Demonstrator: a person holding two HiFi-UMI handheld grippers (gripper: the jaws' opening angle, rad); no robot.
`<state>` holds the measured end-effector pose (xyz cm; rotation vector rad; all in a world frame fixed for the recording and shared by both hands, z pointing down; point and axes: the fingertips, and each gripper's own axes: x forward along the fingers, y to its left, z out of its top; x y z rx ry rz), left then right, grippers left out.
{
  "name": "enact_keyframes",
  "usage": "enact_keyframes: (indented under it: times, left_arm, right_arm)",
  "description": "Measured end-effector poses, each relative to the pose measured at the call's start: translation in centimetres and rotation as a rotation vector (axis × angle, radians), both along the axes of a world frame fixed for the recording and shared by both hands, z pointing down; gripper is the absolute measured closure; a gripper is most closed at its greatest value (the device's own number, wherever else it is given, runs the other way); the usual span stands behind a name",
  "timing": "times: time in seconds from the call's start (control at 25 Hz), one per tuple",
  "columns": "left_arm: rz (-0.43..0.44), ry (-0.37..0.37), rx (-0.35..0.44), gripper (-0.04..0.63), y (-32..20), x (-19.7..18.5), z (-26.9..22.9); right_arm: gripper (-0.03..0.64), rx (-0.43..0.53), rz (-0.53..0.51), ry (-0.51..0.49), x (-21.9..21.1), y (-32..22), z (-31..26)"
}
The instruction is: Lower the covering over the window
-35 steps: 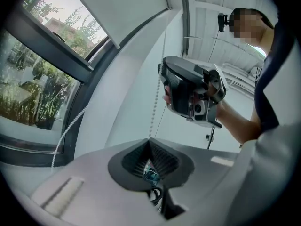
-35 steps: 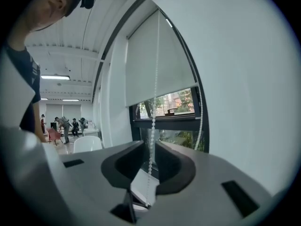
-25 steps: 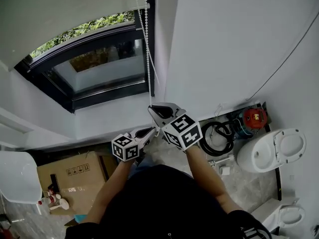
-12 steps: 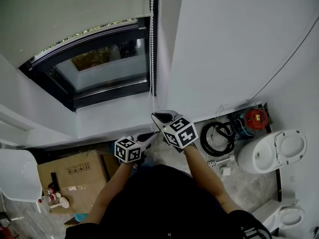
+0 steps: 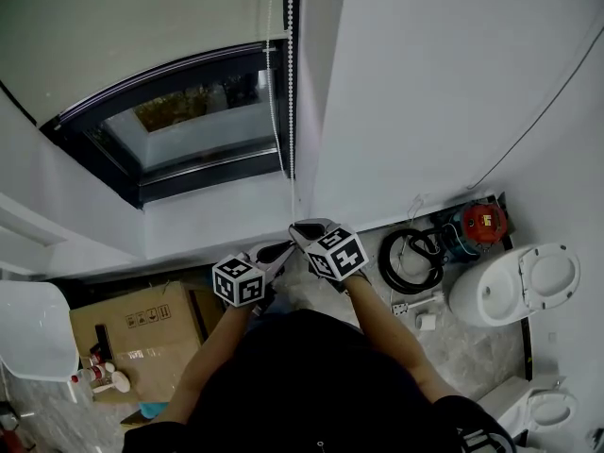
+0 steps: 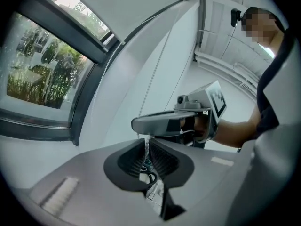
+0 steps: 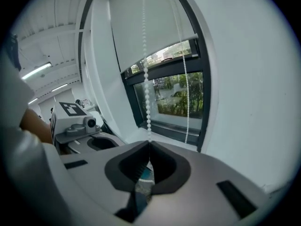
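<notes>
A pale roller blind (image 5: 142, 17) covers the upper part of the dark-framed window (image 5: 189, 130). Its white bead chain (image 5: 290, 83) hangs along the frame's right side. My right gripper (image 5: 296, 226) is shut on that chain below the sill; in the right gripper view the beads (image 7: 146, 93) run straight into the closed jaws (image 7: 149, 145), with the second strand (image 7: 186, 93) hanging free. My left gripper (image 5: 280, 248) sits just under and left of it. In the left gripper view its jaws (image 6: 146, 147) pinch the chain (image 6: 153, 84) beneath the right gripper (image 6: 141, 125).
A white wall (image 5: 444, 74) stands right of the window. On the floor below are a cardboard box (image 5: 132, 333), a coiled black hose (image 5: 408, 258), a red device (image 5: 483, 223) and a white toilet (image 5: 514, 286). A white seat (image 5: 33, 333) is at far left.
The right gripper has sunk with the chain in it, closing on the left gripper. The blind's lower edge has come down over the greenery at the window's top. The left gripper stayed put.
</notes>
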<state>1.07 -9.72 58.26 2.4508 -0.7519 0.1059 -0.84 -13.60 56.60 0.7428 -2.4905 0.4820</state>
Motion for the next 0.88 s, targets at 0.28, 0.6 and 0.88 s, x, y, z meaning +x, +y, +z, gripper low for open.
enact_keyframes:
  times: [0.28, 0.6, 0.88]
  left_arm:
    - [-0.042, 0.025, 0.086, 0.568, -0.4, -1.0, -2.7]
    - [-0.023, 0.017, 0.234, 0.499, -1.4, -1.9, -8.8]
    - [-0.057, 0.145, 0.344, 0.465, -2.6, -2.4, -15.2]
  right_arm:
    - [0.603, -0.002, 0.018, -0.002, 0.6, -0.4, 0.3]
    - [0.603, -0.004, 0.020, -0.001, 0.5, -0.1, 0.6]
    - [0.603, 0.000, 0.030, 0.004, 0.9, -0.2, 0.8]
